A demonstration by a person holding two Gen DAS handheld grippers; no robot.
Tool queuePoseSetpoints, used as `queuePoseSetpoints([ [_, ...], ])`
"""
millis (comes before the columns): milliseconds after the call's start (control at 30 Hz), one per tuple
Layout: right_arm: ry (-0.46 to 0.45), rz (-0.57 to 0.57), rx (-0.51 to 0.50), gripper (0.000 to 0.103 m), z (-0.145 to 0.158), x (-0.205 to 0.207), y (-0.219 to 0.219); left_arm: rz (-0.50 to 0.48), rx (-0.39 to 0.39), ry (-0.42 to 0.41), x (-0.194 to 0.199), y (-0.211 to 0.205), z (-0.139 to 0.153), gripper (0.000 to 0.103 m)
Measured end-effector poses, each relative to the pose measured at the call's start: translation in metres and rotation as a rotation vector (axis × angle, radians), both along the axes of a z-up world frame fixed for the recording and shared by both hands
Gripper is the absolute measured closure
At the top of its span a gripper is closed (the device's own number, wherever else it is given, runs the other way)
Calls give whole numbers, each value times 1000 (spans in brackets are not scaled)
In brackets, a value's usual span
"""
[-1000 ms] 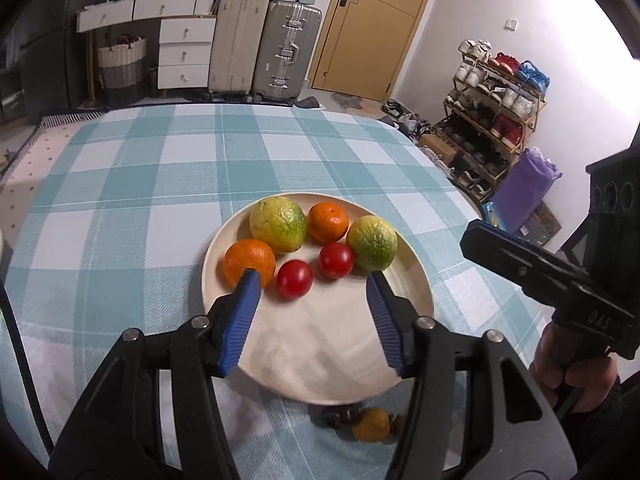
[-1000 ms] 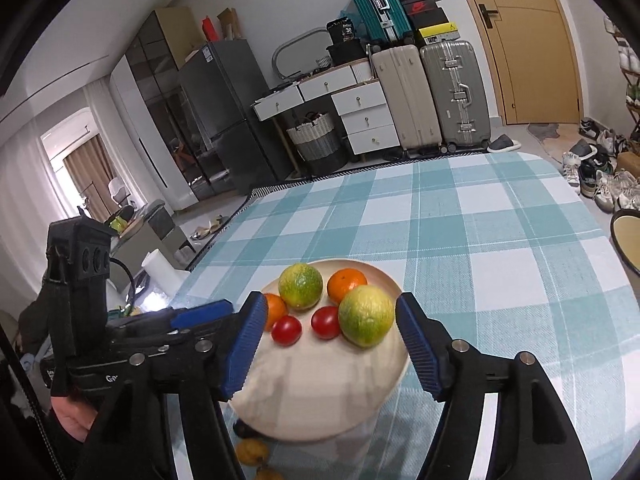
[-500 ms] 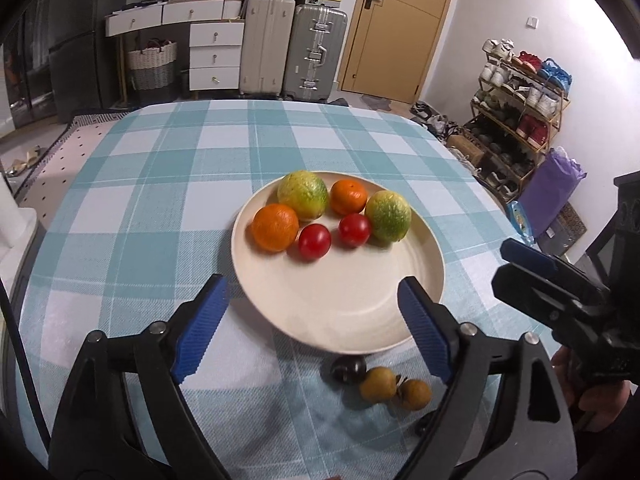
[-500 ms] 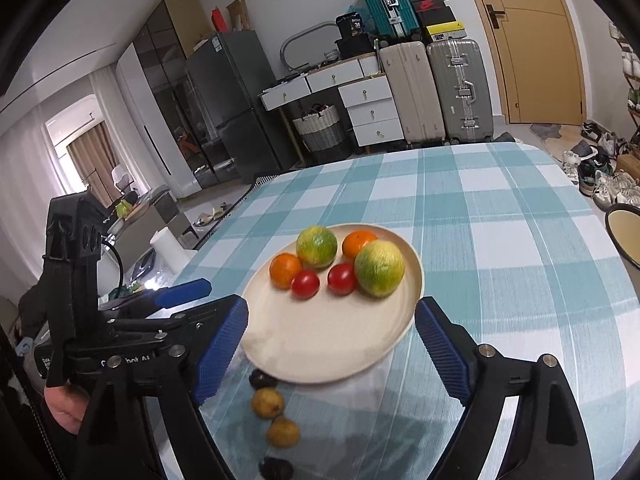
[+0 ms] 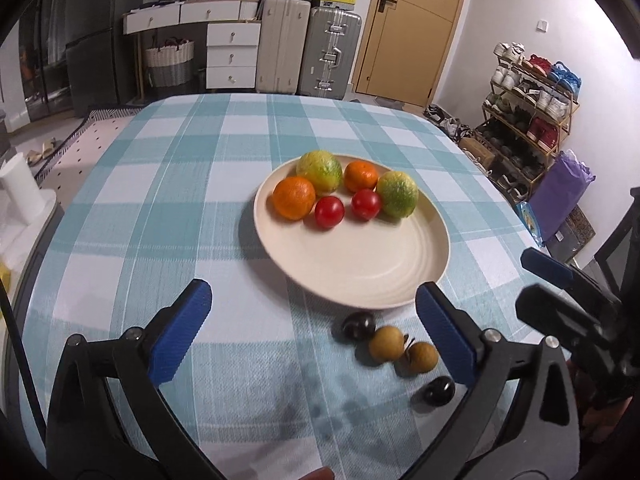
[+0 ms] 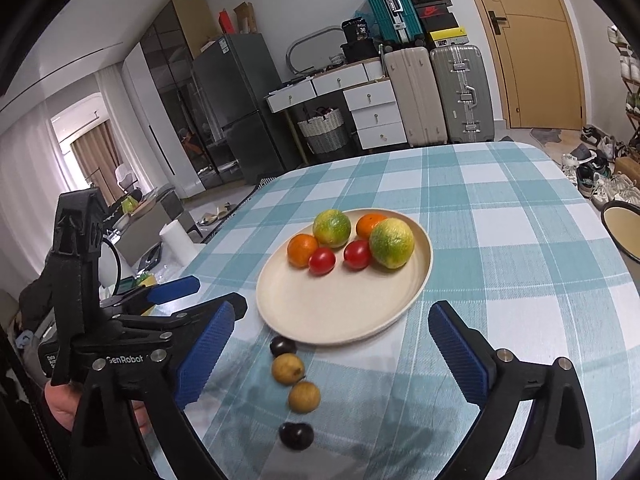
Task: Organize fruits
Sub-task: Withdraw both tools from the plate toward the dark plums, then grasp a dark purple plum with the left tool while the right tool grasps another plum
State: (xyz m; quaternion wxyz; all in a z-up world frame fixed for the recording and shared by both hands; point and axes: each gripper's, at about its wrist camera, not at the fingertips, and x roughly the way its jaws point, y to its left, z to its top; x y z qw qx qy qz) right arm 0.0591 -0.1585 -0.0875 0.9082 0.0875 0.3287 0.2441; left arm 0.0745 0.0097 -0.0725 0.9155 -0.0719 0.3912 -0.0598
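A cream plate [image 5: 360, 268] [image 6: 340, 304] on the checked tablecloth holds two green-yellow citrus [image 5: 320, 170] [image 5: 398, 194], two oranges [image 5: 294, 198] [image 5: 361, 176] and two red tomatoes [image 5: 329, 211] [image 5: 366, 204] along its far side. In front of the plate lie two dark plums [image 5: 359, 325] [image 5: 439, 390] and two tan longans [image 5: 386, 343] [image 5: 421, 356], also in the right wrist view [image 6: 288, 368]. My left gripper [image 5: 312, 332] is open and empty, short of the plate. My right gripper [image 6: 332, 356] is open and empty above the small fruits.
The table's right edge drops to a shoe rack [image 5: 528, 92] and a purple bag [image 5: 560, 196]. A second dish's rim [image 6: 622, 232] shows at the far right. A white paper roll [image 5: 20, 188] stands left of the table. Suitcases [image 5: 308, 52] and drawers stand behind.
Both grippers have drawn back from over the plate toward the near table edge and opened wider. The small fruits in front of the plate have come fully into view.
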Motion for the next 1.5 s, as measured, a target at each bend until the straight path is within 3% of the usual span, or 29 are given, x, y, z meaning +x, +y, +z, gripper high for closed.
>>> queuePoseSetpoints([
  [300, 33, 20, -28, 2, -15, -27, 5, 71, 50, 17, -20, 8, -15, 1],
  [833, 84, 61, -60, 3, -42, -55, 14, 101, 12, 65, -37, 20, -30, 1],
  [900, 82, 72, -72, 12, -45, -55, 17, 103, 5, 72, -38, 21, -32, 1],
  [1100, 128, 94, -80, 25, -55, -51, 24, 106, -5, 91, -37, 23, -35, 1],
  [1133, 132, 97, -82, 32, -56, -51, 25, 105, -9, 94, -36, 23, -35, 1],
  [1233, 146, 113, -83, 42, -59, -50, 28, 101, -1, 98, -33, 22, -37, 1],
  [1367, 155, 115, -120, 70, -65, -49, 32, 86, 17, 90, -31, 17, -36, 1],
  [1500, 161, 140, -110, 77, -68, -49, 36, 71, 13, 96, -26, 13, -38, 1],
])
